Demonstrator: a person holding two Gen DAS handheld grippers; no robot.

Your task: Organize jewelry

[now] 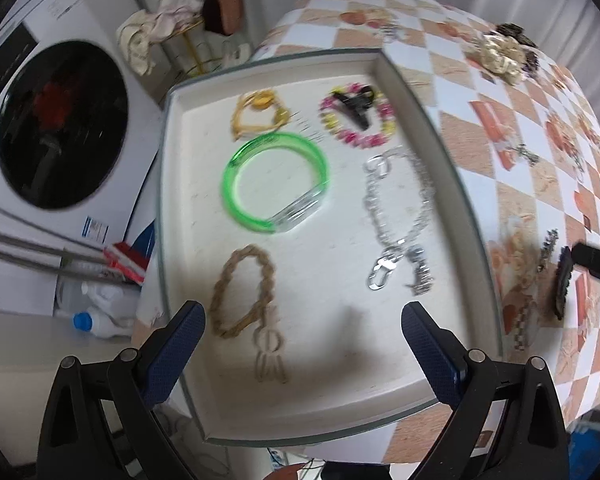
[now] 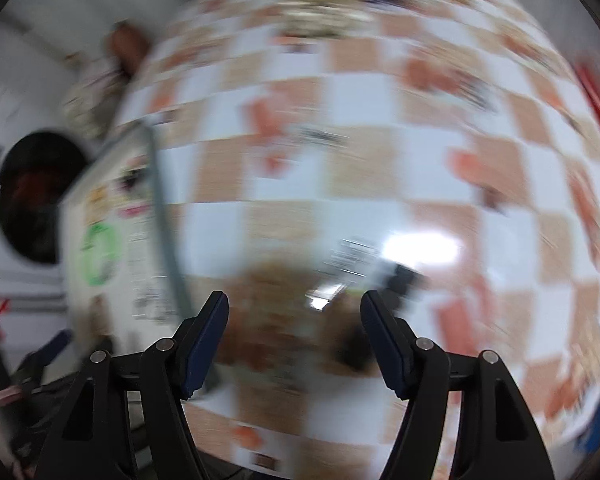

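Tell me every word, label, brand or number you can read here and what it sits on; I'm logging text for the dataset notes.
None can be read.
Washing machine: grey print on its top left panel and a small blue and white sticker below the door, both too small and blurred.
Checked tablecloth: printed pictures, any lettering illegible.
Right wrist view: motion blur throughout, nothing readable.

Your left wrist view was bright and evenly lit, only mildly soft; the white tray [image 1: 384,380] showed a faint shadow near its front edge. Fisheye bending curved the desk [image 1: 480,128] and darkened the corners. Your right wrist view was heavily motion-blurred: the checkered desk [image 2: 340,160] smeared, the tray [image 2: 140,240] contents unreadable. A strong white glare patch [image 2: 420,246] sat on the desk. Only your right tongs [image 2: 295,305] stayed sharp.
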